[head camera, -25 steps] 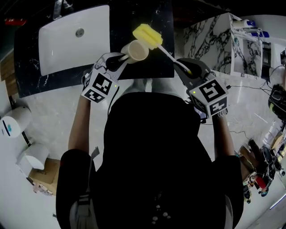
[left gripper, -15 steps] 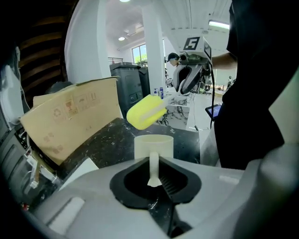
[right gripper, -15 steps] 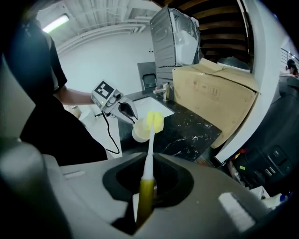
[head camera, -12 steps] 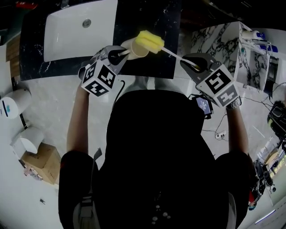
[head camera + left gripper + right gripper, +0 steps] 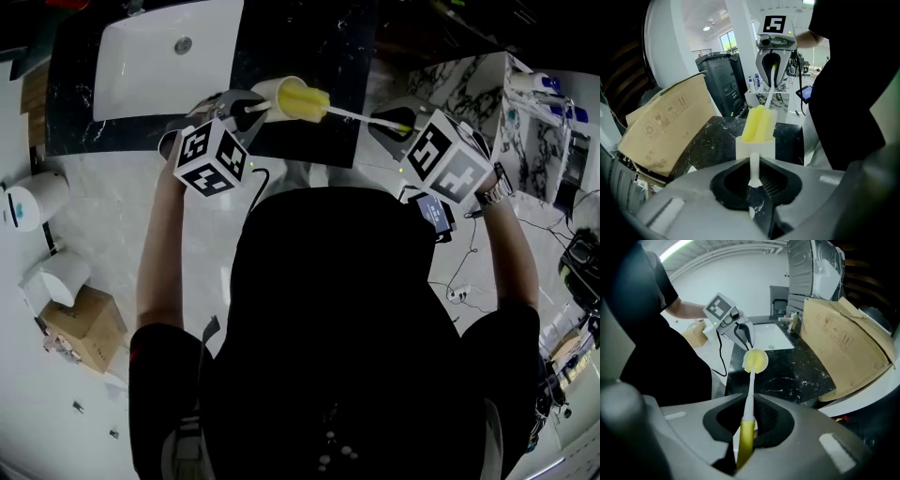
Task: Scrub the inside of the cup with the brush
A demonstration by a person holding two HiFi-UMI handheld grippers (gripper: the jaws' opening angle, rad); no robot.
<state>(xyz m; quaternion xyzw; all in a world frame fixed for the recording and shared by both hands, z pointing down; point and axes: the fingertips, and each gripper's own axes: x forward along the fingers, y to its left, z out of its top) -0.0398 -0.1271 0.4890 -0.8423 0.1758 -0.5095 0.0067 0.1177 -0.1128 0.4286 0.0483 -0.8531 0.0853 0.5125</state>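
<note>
Over the front part of the black counter, you are holding both tools up in the air, facing each other. The white sink is set into the counter's left half, clear of your work. A big sheet of brown cardboard leans at the counter's far side, away from you. A marbled white stand sits just off the counter's right end.

Your left gripper hangs over the counter's front edge, beside the sink. Its jaws are nearly together, pinched on the thin white handle of the cup, with only that strip between the pads. The cup is off the counter, tipped on its side with its mouth turned towards your right hand.

Your right gripper sits just past the counter's front right corner. Its jaws are closed tight on the yellow grip end of the brush. The thin white stem reaches across the counter's front edge to the cup. The yellow sponge head is pushed into the cup's mouth, with part of it standing out past the rim.
</note>
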